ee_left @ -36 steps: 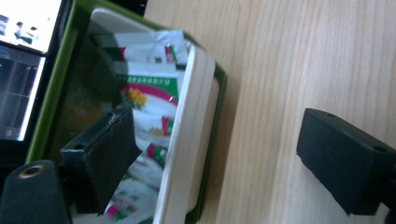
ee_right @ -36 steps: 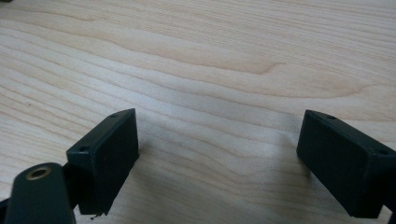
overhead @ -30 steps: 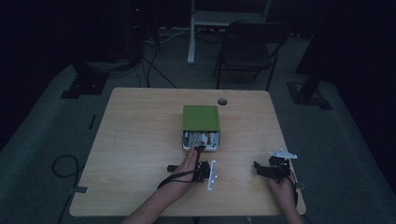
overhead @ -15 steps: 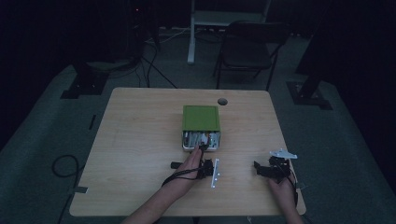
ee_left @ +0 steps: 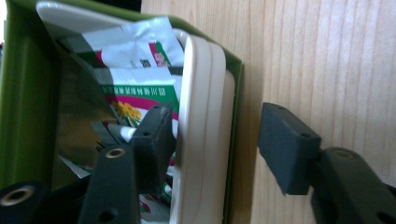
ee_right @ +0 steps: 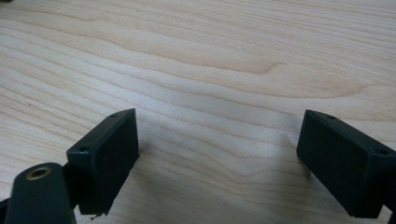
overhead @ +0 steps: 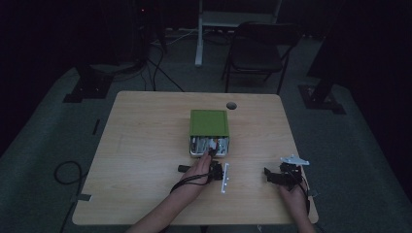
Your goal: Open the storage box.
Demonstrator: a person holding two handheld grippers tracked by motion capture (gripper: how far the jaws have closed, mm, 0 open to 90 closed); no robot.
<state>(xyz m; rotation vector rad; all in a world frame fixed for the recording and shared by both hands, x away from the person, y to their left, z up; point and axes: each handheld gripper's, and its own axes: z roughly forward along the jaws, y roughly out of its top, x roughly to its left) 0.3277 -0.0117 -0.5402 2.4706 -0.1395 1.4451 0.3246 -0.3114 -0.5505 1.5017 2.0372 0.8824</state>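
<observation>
A green box point(overhead: 209, 122) lies mid-table with its open end toward me, and white packets point(ee_left: 140, 74) printed in green and red sit inside. My left gripper point(overhead: 215, 165) is at that opening. In the left gripper view it point(ee_left: 217, 135) stands open astride the box's side wall. One jaw is inside against the cream inner liner point(ee_left: 201, 140). The other hangs outside over the wood, clear of the green wall point(ee_left: 237, 140). My right gripper point(overhead: 278, 175) rests near the table's right front. Its jaws point(ee_right: 217, 154) are open over bare wood, with nothing between them.
The wooden table point(overhead: 145, 145) has a round cable hole point(overhead: 231, 105) behind the box. A folding chair point(overhead: 257, 53) and a desk leg point(overhead: 199, 34) stand beyond the far edge. Cables point(overhead: 63, 170) lie on the floor to the left.
My left gripper has edged slightly forward toward the box's open end. The right gripper has stayed where it was.
</observation>
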